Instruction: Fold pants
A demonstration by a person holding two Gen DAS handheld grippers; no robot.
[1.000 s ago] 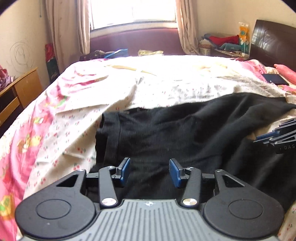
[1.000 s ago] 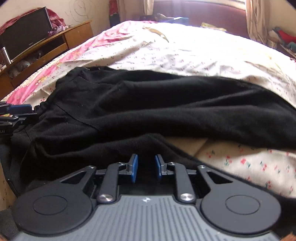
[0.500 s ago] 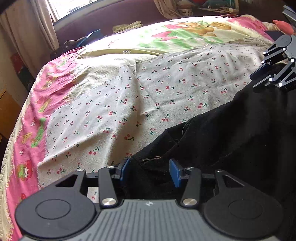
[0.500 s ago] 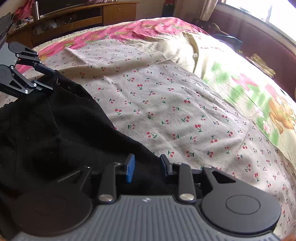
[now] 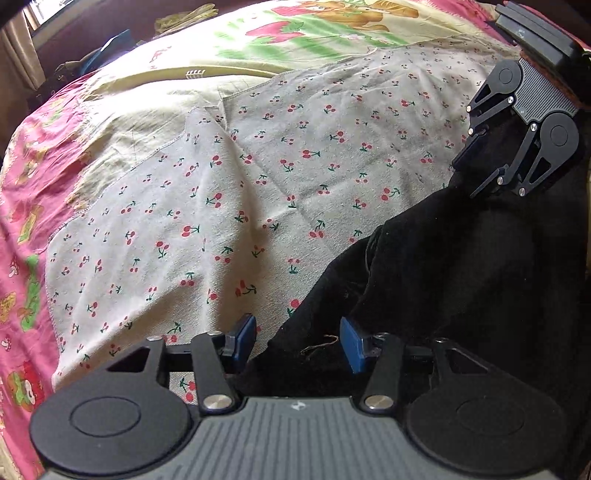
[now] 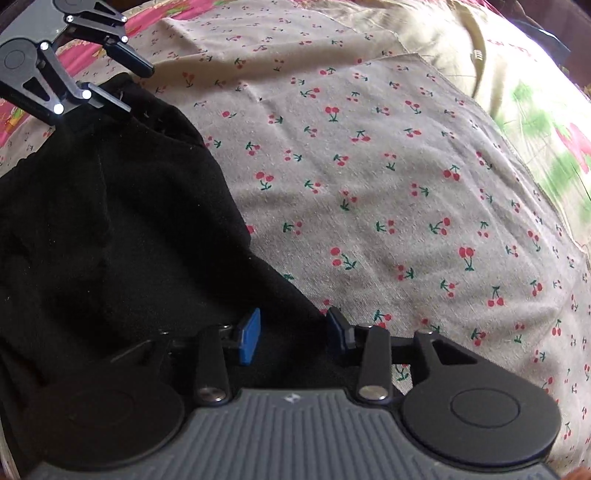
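Black pants [image 5: 461, 277] lie bunched on a cherry-print sheet [image 5: 258, 184], and their folded edge runs diagonally across both views. My left gripper [image 5: 297, 343] points steeply down at that edge. Its jaws are opening, with the hem and a loose thread lying between the blue pads, which do not press on it. My right gripper [image 6: 293, 332] stands over the same edge of the pants [image 6: 110, 221]. Its jaws are opening too, and slack black cloth lies in the gap. Each gripper shows in the other's view: the right gripper [image 5: 471, 173] and the left gripper [image 6: 136, 90].
The cherry-print sheet [image 6: 388, 184] stretches beyond the pants. A pink cartoon bedspread [image 5: 22, 221] hangs over the bed's left side. A strawberry-print cover [image 5: 314, 29] lies further up the bed. A dark bench with clutter [image 5: 92, 48] stands past the bed.
Both grippers swung from looking across the room to pointing down at the bed, carrying the pants' edge over. Both pairs of jaws have spread wider and the cloth between them has slackened.
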